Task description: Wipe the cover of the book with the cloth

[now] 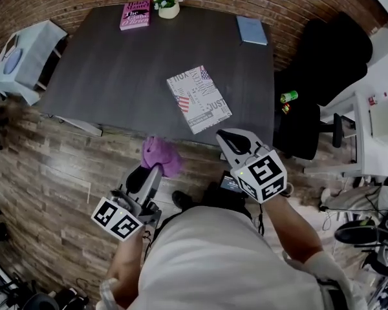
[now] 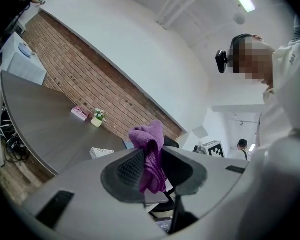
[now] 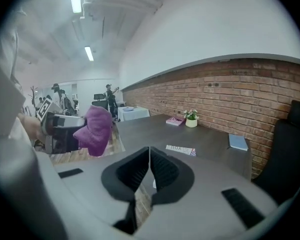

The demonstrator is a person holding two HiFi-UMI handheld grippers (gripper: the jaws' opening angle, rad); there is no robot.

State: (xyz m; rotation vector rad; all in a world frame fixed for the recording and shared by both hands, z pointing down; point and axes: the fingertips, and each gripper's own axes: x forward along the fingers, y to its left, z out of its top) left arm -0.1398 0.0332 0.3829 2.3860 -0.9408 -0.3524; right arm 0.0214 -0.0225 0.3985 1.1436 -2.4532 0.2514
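The book (image 1: 199, 99), with a newsprint-patterned cover, lies flat near the front edge of the dark table (image 1: 116, 70). It also shows small in the left gripper view (image 2: 101, 152) and the right gripper view (image 3: 180, 149). My left gripper (image 1: 156, 168) is held off the table's front edge, over the floor, shut on a purple cloth (image 1: 160, 155) that bunches above its jaws (image 2: 149, 154). My right gripper (image 1: 231, 141) hovers at the table's front edge just right of the book, jaws shut with nothing between them (image 3: 149, 159). The cloth (image 3: 94, 129) shows to its left.
A pink book (image 1: 135, 14) and a small flower pot (image 1: 167, 4) sit at the table's far edge, a blue book (image 1: 252, 30) at its far right. A black chair (image 1: 323, 63) and a green can (image 1: 289, 96) stand right; a small white table (image 1: 26, 57) stands left.
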